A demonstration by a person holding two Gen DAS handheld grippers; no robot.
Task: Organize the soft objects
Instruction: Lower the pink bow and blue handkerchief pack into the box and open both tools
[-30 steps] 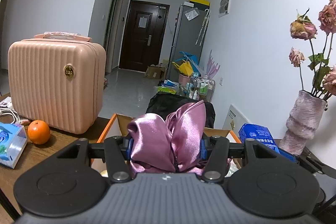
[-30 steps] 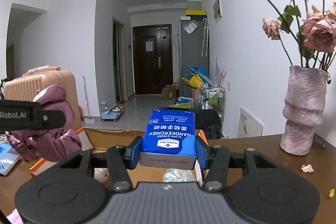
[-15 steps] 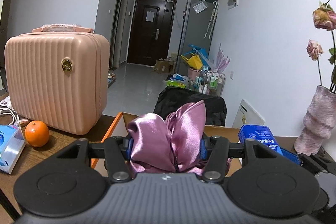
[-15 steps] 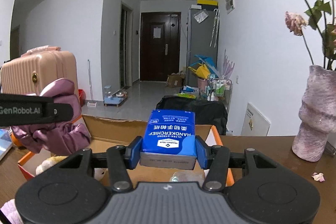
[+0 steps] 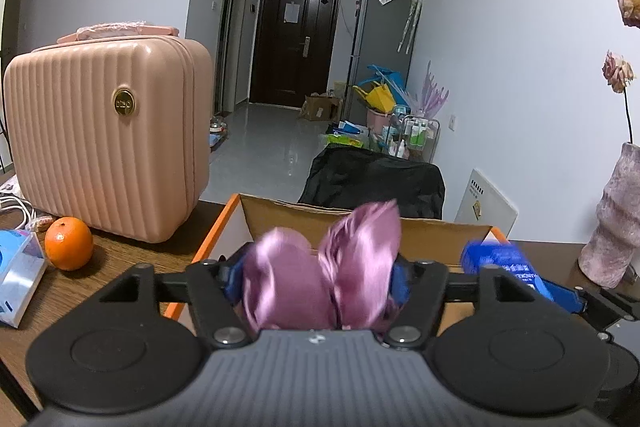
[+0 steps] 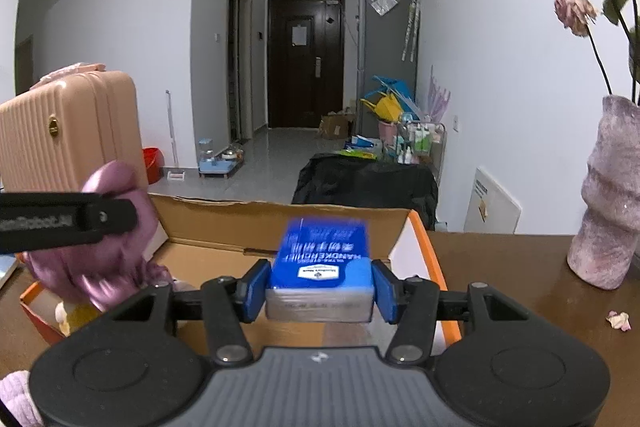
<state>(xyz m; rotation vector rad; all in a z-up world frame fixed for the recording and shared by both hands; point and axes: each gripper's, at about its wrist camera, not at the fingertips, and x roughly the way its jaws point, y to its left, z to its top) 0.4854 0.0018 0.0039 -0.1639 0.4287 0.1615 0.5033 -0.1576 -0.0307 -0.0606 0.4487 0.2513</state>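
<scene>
Plush toy (image 6: 76,315) in cardboard box (image 6: 280,219)

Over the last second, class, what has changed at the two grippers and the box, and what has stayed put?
Both grippers have advanced over the cardboard box. The left gripper is opening, the purple satin cloth loosening between its fingers. The right gripper is opening off the blue tissue pack. Suitcase, orange and vase stayed put.

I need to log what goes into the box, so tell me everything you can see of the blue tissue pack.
The blue tissue pack is a soft rectangular packet with white print, its grey-white end facing the camera. It sits lengthwise between the right claw, whose blue pads flank its sides as the jaws open, above the open cardboard box. It looks motion-blurred.
</scene>
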